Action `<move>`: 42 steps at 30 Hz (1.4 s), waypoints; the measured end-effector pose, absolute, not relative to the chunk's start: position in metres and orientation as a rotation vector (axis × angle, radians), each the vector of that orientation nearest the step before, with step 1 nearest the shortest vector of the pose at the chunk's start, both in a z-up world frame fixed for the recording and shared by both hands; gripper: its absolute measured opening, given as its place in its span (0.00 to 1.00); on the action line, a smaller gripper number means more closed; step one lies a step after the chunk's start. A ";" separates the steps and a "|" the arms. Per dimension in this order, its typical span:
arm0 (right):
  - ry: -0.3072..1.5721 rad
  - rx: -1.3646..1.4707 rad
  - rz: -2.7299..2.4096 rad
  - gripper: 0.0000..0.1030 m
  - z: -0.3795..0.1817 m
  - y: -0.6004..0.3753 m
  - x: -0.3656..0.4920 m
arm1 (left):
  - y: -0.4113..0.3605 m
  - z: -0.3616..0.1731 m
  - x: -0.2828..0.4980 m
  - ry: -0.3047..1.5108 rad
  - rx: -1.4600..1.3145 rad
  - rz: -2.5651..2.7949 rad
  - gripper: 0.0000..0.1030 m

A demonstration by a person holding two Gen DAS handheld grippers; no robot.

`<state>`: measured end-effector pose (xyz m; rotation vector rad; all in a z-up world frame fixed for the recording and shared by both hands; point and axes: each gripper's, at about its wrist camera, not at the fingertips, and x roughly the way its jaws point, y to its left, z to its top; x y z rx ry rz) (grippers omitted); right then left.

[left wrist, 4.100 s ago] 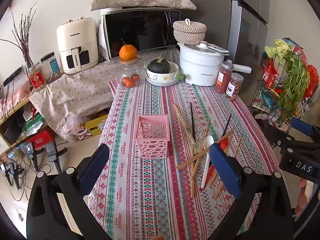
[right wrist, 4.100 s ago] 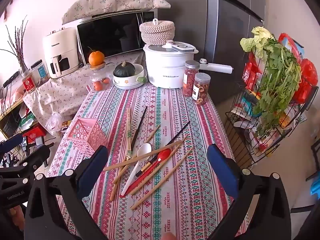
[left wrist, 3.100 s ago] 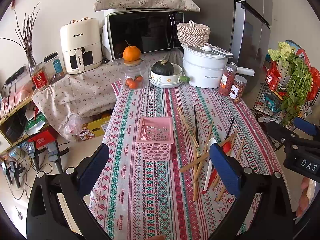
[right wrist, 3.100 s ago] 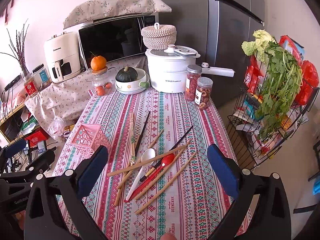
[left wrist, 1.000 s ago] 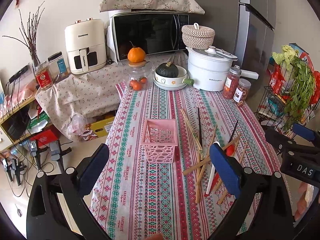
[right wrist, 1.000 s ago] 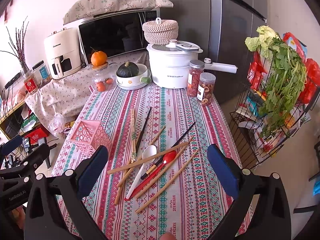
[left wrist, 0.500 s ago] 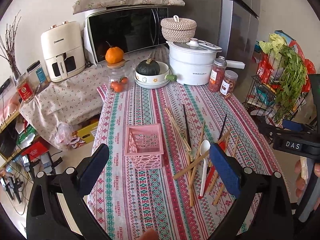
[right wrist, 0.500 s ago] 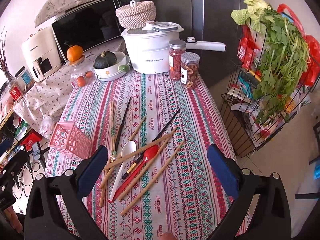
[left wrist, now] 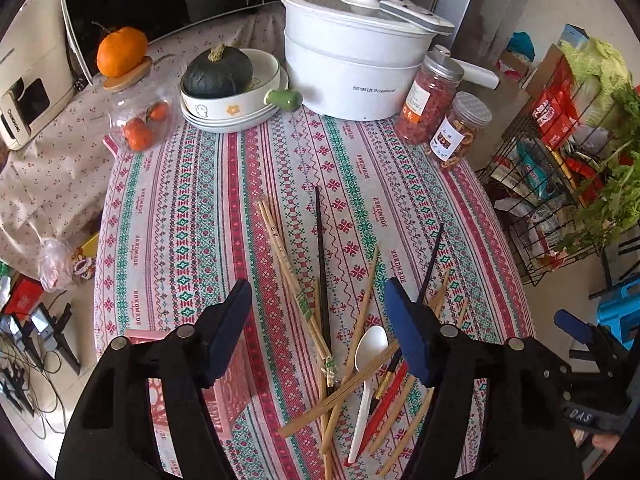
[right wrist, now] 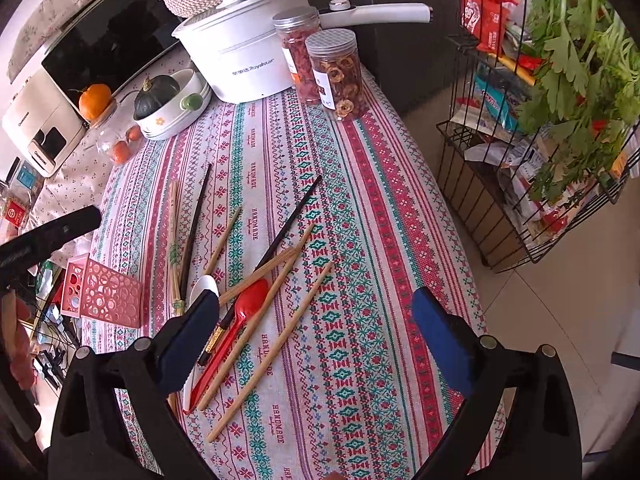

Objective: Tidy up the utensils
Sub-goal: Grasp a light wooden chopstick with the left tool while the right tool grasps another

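1. We see the utensils scattered loose on the patterned tablecloth [left wrist: 192, 216], in a heap toward the table's near right part: wooden chopsticks [left wrist: 362, 312], two black chopsticks [left wrist: 320, 248], a white spoon [left wrist: 370, 350] and a red spoon [right wrist: 244, 308].
2. In the right wrist view the red spoon lies across the heap with its bowl pointing toward the far edge, and one wooden chopstick [right wrist: 272, 354] lies a little apart on the side toward the table's right edge.
3. The pink basket [right wrist: 100, 294] sits near the left edge of the table, just beside the heap and apart from it; in the left wrist view it is partly hidden behind the left finger.
4. Our left gripper [left wrist: 318, 330] points steeply down over the heap. Its jaws have just been closing and now stand half apart, with chopsticks in view between the fingers below; the pads press on nothing.
5. Our right gripper [right wrist: 316, 332] hangs over the near right part of the cloth with jaws spread wide and nothing gripped.
6. Along the far edge stand a white pot [left wrist: 352, 76], two jars [left wrist: 444, 120], a bowl holding a dark squash [left wrist: 218, 74], and a glass jar with an orange [left wrist: 122, 50] on its lid.
7. Off the right edge stands a wire rack [right wrist: 532, 152] with greens.
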<state>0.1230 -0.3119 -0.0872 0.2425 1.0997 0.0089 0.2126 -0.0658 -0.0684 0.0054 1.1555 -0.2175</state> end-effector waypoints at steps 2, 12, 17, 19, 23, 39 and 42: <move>1.117 0.233 0.027 0.88 -0.093 -0.308 0.127 | -0.068 -0.088 0.236 1.204 -0.004 -0.172 0.51; 1.142 0.188 0.045 0.88 -0.108 -0.308 0.140 | -0.061 -0.152 0.303 1.335 -0.056 -0.017 0.19; 1.146 0.203 0.052 0.87 -0.110 -0.311 0.142 | -0.053 -0.171 0.312 1.360 -0.043 0.070 0.19; 1.150 0.204 0.050 0.87 -0.111 -0.312 0.142 | -0.050 -0.172 0.311 1.355 -0.054 0.077 0.18; 1.162 0.215 0.048 0.88 -0.115 -0.314 0.143 | -0.050 -0.166 0.305 1.346 -0.054 0.064 0.09; 1.276 0.294 -0.004 0.53 -0.161 -0.316 0.153 | -0.050 -0.015 0.173 0.984 -0.017 -0.270 0.08; 1.291 0.318 -0.016 0.44 -0.169 -0.315 0.156 | -0.045 -0.009 0.156 0.931 -0.040 -0.318 0.08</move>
